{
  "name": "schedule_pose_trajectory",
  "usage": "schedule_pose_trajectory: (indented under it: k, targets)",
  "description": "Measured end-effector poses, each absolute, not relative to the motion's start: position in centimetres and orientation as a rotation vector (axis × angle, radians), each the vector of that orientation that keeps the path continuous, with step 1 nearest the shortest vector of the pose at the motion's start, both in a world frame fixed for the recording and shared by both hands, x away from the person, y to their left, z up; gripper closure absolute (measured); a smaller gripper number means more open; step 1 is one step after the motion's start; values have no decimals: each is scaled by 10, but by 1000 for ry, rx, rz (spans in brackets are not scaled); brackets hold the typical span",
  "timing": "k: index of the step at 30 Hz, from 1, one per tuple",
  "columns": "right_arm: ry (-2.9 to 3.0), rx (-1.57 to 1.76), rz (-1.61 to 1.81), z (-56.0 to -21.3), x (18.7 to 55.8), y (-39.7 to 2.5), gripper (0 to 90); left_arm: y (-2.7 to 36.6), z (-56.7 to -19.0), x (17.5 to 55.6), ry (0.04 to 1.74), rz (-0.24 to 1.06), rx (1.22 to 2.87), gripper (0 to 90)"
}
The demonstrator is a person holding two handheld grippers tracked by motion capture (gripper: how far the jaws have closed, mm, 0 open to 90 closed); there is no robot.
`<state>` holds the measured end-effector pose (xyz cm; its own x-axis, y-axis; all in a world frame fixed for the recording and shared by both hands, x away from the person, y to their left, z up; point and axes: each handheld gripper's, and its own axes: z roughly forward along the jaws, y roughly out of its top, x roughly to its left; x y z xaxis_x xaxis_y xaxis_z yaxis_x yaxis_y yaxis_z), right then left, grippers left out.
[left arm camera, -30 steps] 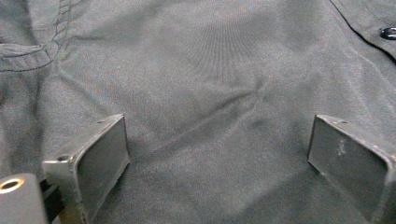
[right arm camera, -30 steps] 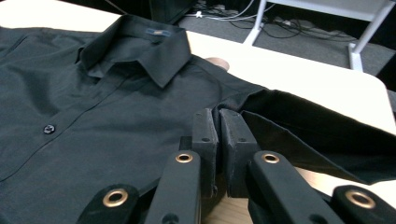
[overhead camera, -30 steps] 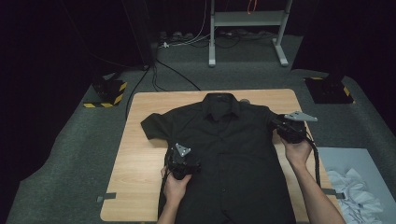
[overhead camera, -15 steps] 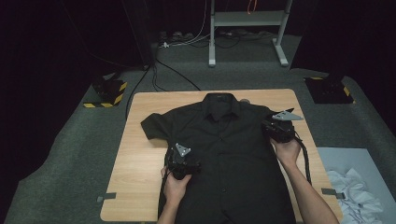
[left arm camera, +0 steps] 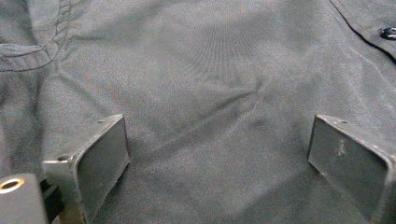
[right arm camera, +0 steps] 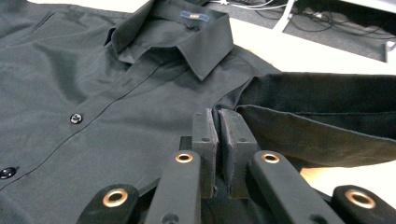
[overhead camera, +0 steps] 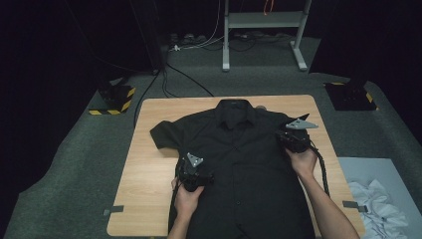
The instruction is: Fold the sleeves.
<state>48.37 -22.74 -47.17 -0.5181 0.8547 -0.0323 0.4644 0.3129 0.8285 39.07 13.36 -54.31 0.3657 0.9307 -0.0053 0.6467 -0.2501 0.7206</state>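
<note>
A black short-sleeved shirt lies buttoned and face up on the wooden table, collar at the far side. My left gripper rests on the shirt's front near its left side. In the left gripper view it is open, its fingers wide apart on the fabric. My right gripper is over the shirt's right shoulder area. In the right gripper view it is shut on the edge of the right sleeve, which is lifted and drawn in toward the body.
Pale crumpled cloth lies on a sheet on the floor at the right. Black boxes with yellow stripes sit on the carpet beyond the table's corners. A metal stand and cables are at the back.
My right gripper has moved left, inward over the shirt, carrying the sleeve with it. The left gripper has stayed in place.
</note>
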Motion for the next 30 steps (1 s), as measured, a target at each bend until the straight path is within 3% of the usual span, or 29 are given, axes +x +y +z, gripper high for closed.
schedule_pose_trajectory:
  k: [30]
  targets:
    - [2231,1141,1050,-497,496,-204,839,134,-543,391,1361,574,1992,55]
